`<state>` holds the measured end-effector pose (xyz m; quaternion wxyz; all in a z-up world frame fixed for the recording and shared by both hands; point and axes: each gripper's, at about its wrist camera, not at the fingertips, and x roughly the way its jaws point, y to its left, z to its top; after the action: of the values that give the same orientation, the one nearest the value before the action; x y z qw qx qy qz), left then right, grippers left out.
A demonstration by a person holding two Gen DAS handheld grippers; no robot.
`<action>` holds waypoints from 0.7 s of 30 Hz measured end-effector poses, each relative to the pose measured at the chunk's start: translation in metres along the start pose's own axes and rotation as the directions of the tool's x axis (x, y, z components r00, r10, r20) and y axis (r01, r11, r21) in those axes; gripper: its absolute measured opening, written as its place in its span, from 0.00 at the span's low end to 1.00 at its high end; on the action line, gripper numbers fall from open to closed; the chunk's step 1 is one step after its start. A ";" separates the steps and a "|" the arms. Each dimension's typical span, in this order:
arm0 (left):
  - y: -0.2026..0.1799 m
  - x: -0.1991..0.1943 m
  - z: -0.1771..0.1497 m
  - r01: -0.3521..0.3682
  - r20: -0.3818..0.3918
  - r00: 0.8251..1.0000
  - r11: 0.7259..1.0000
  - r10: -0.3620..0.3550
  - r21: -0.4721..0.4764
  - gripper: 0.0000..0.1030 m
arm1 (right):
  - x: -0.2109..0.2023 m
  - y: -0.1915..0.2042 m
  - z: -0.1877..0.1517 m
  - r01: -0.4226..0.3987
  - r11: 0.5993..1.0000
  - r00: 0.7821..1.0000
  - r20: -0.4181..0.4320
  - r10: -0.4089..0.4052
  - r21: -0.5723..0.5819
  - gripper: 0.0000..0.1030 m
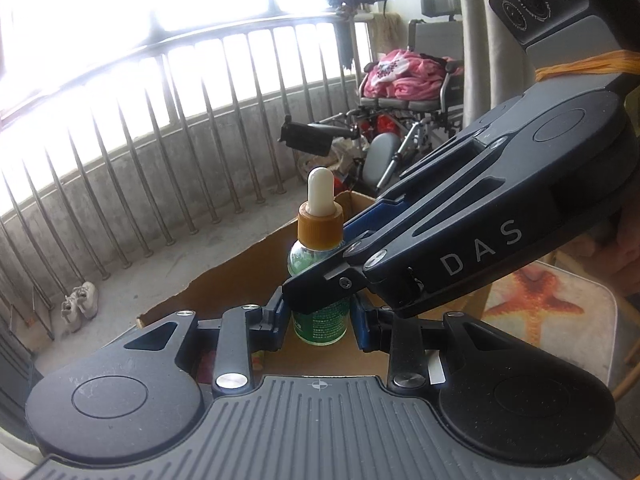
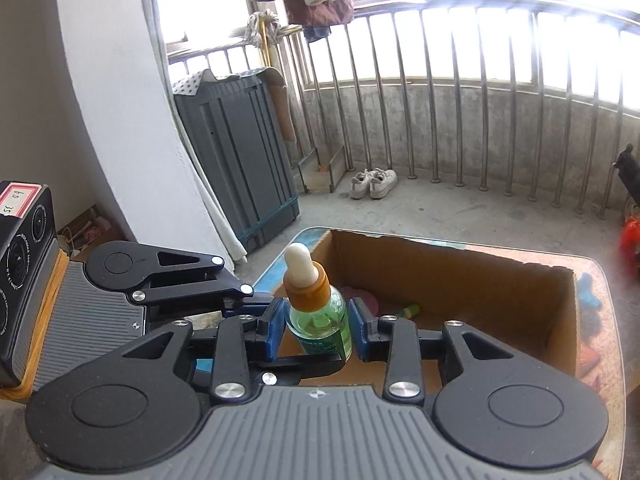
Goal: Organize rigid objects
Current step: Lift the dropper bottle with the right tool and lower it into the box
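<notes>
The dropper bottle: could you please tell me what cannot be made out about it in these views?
- Left wrist view: a finger of the right gripper crosses the dropper bottle, hiding its middle.
- Right wrist view: a finger of the left gripper hides its base.
- Both views: the label print is too small to read, and it is unclear whether either pair of jaws actually clamps it.

1. Dropper bottle (image 2: pixel 318 316): green glass, amber-orange collar, white bulb, green label.
2. Cardboard box (image 2: pixel 460 280): plain brown.
3. Bench (image 1: pixel 560 304): orange starfish print on pale ground.
4. Right hand-held gripper (image 2: pixel 318 330): black, blue pads.
5. Shoes (image 2: pixel 374 183): white.
</notes>
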<state>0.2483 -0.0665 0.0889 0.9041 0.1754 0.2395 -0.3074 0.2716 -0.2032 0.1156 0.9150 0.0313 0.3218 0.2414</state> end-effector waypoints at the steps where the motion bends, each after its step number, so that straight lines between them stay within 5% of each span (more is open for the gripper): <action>1: 0.004 0.012 0.002 0.013 -0.016 1.000 1.000 -0.013 0.003 0.30 | 0.010 -0.009 0.004 0.011 1.000 1.000 -0.007 -0.011 0.005 0.36; 6: 0.022 0.069 0.005 0.051 -0.133 0.990 0.999 -0.050 0.002 0.30 | 0.052 -0.056 0.009 0.032 0.994 0.998 -0.059 -0.026 0.102 0.35; 13: 0.039 0.128 -0.001 0.053 -0.309 0.950 0.999 -0.053 -0.008 0.30 | 0.109 -0.109 0.002 0.059 0.971 0.985 -0.169 -0.020 0.233 0.35; 21: 0.054 0.155 -0.012 0.052 -0.371 0.927 0.999 -0.047 0.005 0.30 | 0.149 -0.122 0.000 0.119 0.967 0.964 -0.259 -0.059 0.224 0.32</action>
<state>0.3869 -0.0932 0.0044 0.8331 0.2311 0.4080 -0.2932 0.4232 -0.2419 0.0043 0.8667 0.0952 0.4623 0.1615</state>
